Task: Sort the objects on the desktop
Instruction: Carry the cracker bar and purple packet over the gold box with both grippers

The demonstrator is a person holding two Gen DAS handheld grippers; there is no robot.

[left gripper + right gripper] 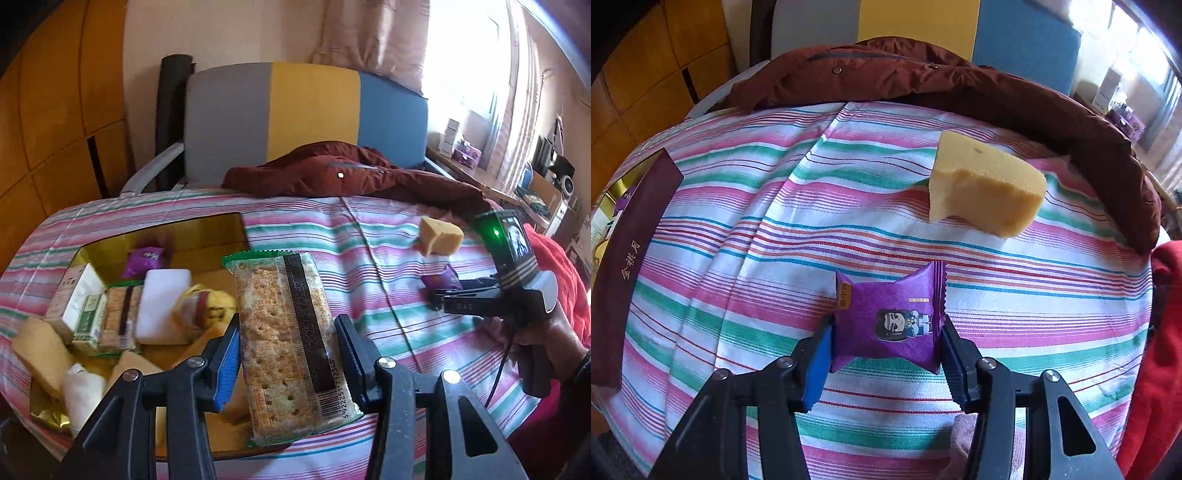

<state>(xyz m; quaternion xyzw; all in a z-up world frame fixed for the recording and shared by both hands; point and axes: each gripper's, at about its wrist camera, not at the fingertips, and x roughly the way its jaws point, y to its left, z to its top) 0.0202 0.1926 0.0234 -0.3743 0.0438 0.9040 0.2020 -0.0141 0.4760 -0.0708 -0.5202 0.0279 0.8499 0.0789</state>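
Striped cloth; left gripper clamps clear cracker pack, right gripper clamps purple snack packet

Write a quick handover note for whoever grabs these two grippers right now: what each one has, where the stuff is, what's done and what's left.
Left gripper: holds a cracker pack between its fingers, raised beside the box.
Right gripper: closed on the purple snack packet, low over the striped cloth.
Done: the box already holds a second cracker pack, another purple packet, a white block and other items.
Left: put the cracker pack and purple packet in the box, then collect the yellow sponge, which lies loose on the cloth beyond the right gripper.
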